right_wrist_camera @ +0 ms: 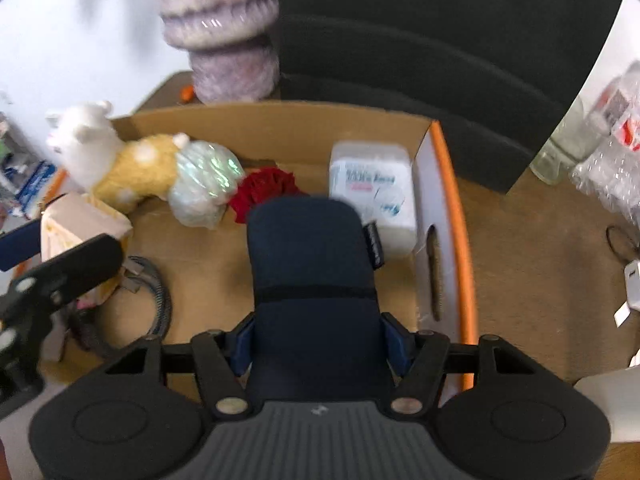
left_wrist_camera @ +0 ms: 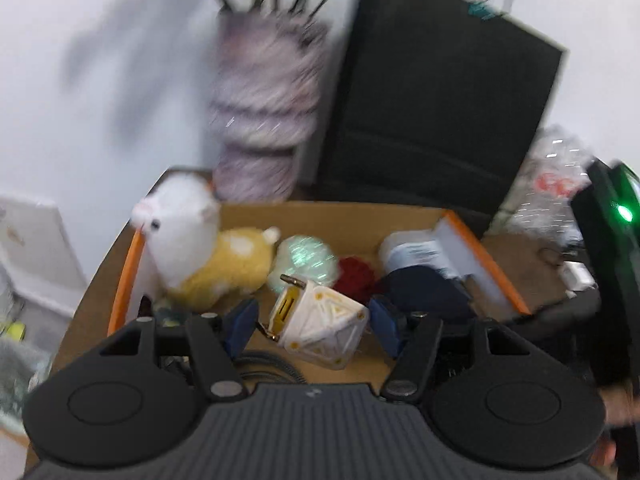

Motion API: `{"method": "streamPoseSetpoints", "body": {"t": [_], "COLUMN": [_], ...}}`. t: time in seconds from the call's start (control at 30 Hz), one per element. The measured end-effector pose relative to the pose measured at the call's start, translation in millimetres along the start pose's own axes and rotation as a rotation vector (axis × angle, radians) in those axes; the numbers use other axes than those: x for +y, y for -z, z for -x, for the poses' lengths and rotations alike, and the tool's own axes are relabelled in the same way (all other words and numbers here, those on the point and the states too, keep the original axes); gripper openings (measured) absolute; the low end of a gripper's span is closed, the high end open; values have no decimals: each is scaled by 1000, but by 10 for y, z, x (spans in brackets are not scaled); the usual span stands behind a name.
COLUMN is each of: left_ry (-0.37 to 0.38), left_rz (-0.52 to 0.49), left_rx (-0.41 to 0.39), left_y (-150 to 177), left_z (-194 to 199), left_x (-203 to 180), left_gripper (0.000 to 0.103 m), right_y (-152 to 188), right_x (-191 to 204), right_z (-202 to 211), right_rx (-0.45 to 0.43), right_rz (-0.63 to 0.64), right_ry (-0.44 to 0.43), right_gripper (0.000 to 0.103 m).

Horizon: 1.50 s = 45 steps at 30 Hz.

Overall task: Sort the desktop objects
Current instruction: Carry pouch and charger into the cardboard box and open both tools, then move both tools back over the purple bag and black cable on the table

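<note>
A cardboard box with orange edges [left_wrist_camera: 486, 258] [right_wrist_camera: 452, 184] holds a white and yellow plush alpaca [left_wrist_camera: 188, 236] [right_wrist_camera: 120, 164], a shiny wrapped ball [left_wrist_camera: 308, 258] [right_wrist_camera: 204, 184], a red fabric flower [left_wrist_camera: 356, 276] [right_wrist_camera: 264, 190] and a white tissue pack [right_wrist_camera: 372, 188]. My left gripper [left_wrist_camera: 314, 322] is shut on a white and yellow plug adapter [left_wrist_camera: 320, 320] above the box. My right gripper [right_wrist_camera: 320, 344] is shut on a dark blue pouch [right_wrist_camera: 312, 264] over the box floor. The left gripper shows at the left of the right wrist view [right_wrist_camera: 60, 280].
A pale ribbed vase with a plant [left_wrist_camera: 264, 120] [right_wrist_camera: 224, 32] and a black bag [left_wrist_camera: 436, 92] stand behind the box. A grey cable coil [right_wrist_camera: 152, 300] lies in the box. Clear plastic packaging [right_wrist_camera: 608, 152] and small white items lie on the brown desk at right.
</note>
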<state>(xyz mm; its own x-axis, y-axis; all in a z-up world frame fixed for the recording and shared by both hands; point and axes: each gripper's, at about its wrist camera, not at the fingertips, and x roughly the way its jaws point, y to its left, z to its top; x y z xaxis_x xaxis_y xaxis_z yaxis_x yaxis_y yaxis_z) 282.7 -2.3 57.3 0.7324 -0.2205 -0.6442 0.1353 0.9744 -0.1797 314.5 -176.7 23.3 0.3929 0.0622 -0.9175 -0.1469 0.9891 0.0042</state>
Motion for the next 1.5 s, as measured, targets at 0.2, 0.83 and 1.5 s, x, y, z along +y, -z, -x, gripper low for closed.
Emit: {"method": "streamPoseSetpoints", "body": {"t": [0.2,0.83,1.5], "left_ry": [-42,-188,-257], "left_rz": [-14,32,12], "left_rx": [23,-46,-243], "left_y": [79,-230,1073], "left_z": [-171,818,2291], "left_x": [47,37,34], "left_gripper": [63,103,103], "right_y": [178,264,1758], "right_x": [78,-408,95], "right_z": [-294,1064,1773], "right_rx": [22,-133,-630], "right_rz": [-19,-118,99], "right_ry": [-5,-191,-5], "right_gripper": [64,69,88]}}
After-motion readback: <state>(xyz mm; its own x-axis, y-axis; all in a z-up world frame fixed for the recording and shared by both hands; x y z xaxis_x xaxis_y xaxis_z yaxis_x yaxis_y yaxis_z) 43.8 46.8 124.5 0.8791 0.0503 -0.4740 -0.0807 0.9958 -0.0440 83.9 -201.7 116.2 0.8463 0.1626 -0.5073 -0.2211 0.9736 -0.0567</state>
